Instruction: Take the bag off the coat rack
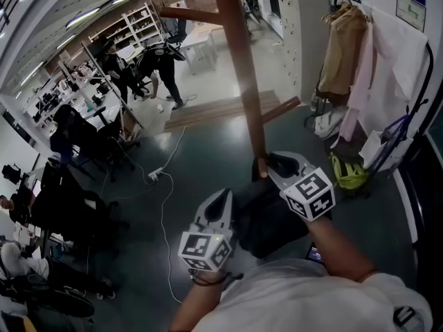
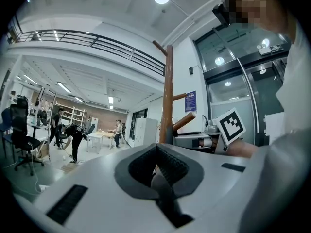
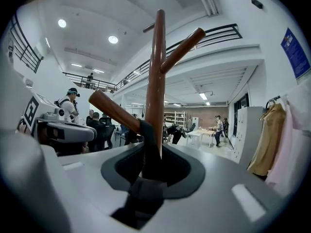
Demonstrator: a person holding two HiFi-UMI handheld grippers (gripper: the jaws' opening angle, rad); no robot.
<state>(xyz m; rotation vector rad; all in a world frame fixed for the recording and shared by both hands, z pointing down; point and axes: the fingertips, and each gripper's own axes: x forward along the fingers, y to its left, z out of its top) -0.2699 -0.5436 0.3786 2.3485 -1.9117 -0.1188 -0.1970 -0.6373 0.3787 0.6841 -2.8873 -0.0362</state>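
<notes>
The brown wooden coat rack (image 1: 242,68) rises in the middle of the head view, and its pole (image 3: 156,72) with slanted pegs fills the right gripper view. A black bag (image 1: 266,220) hangs low against the pole, between my two grippers. Its black strap (image 3: 143,140) loops over a lower peg and runs down into my right gripper (image 3: 150,171), which is shut on it. In the head view that right gripper (image 1: 277,163) sits right at the peg. My left gripper (image 1: 223,198) is to the left of the bag, jaws shut (image 2: 158,171), with the rack pole (image 2: 167,96) beyond it.
A clothes rail with hanging coats (image 1: 353,54) stands at the right, with a yellow-green item (image 1: 348,173) on the floor beneath it. A white cable and power strip (image 1: 156,175) lie on the floor to the left. Office chairs (image 1: 76,185) and people (image 1: 163,68) fill the left and back.
</notes>
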